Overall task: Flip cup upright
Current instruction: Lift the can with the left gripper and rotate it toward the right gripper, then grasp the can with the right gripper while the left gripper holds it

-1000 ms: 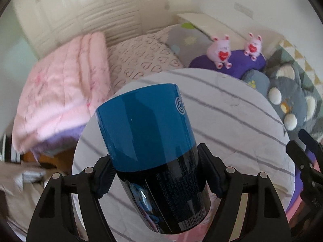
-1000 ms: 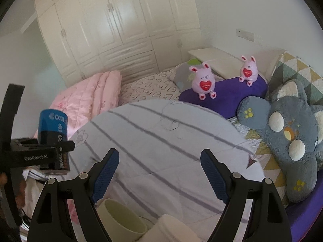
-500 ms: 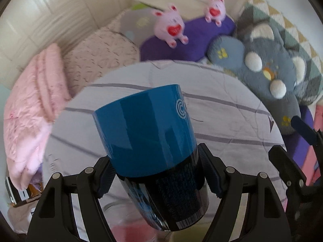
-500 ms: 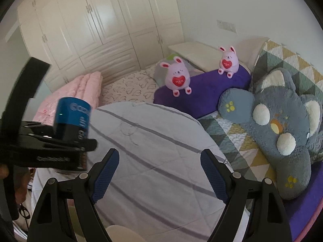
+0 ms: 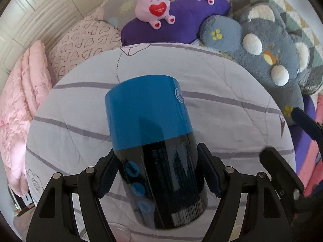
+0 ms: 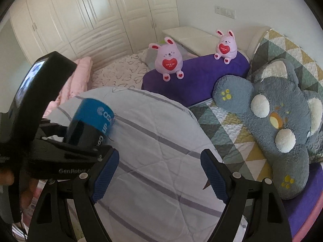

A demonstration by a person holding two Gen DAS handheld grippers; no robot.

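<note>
My left gripper (image 5: 159, 173) is shut on a blue and black cup (image 5: 153, 133), gripping its black part; the blue end points away from me, tilted forward over the round striped table (image 5: 232, 92). In the right wrist view the same cup (image 6: 90, 121) leans to the right in the left gripper (image 6: 60, 153), above the table's left part. My right gripper (image 6: 159, 173) is open and empty, held above the table (image 6: 161, 141); its fingers also show at the right edge of the left wrist view (image 5: 282, 167).
Two pink bunny toys (image 6: 169, 60) sit on a purple cushion (image 6: 201, 76) behind the table. A grey plush cushion (image 6: 272, 121) lies on a patterned quilt to the right. Pink bedding (image 5: 22, 100) is on the left. A clear rim (image 5: 113, 234) shows below the left gripper.
The left gripper has tipped forward and down with the cup, so the table fills its view. The right gripper has swung right and closer to the left one; the pale cups below it left view.
</note>
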